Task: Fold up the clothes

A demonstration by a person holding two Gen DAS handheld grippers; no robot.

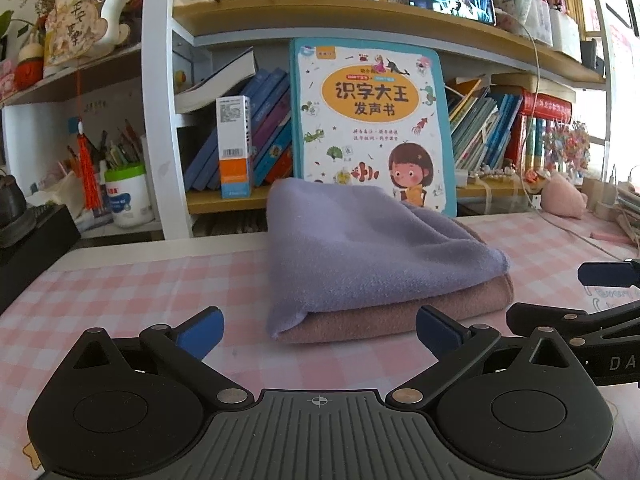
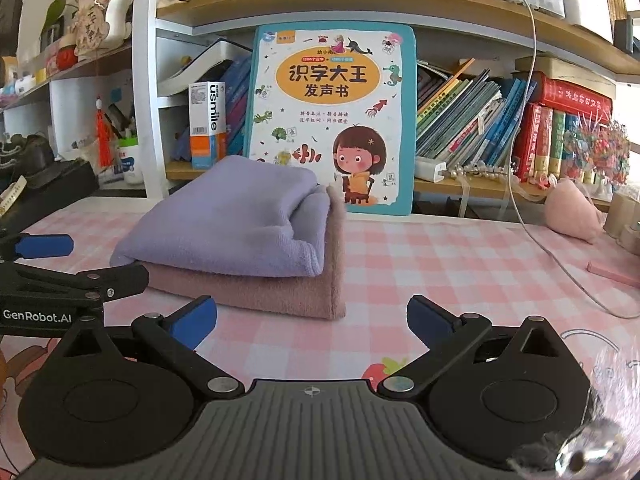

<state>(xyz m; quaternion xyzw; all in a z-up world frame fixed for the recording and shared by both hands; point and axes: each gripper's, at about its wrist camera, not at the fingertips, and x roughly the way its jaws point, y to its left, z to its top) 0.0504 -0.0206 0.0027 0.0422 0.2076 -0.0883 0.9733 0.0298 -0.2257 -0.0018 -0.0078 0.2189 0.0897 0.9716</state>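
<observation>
Both grippers stand spread wide and empty above the pink checked tablecloth (image 1: pixel 120 292): the left gripper (image 1: pixel 320 330) just short of the folded stack, the right gripper (image 2: pixel 312 322) beside it. A lilac towel (image 1: pixel 360 248) lies folded atop a mauve towel (image 1: pixel 360 320), before a children's book (image 1: pixel 368 120) leaning on the bookshelf (image 1: pixel 360 12)

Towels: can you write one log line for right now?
purple towel: folded, atop pink towel | left gripper: open, empty | right gripper: open, empty
</observation>
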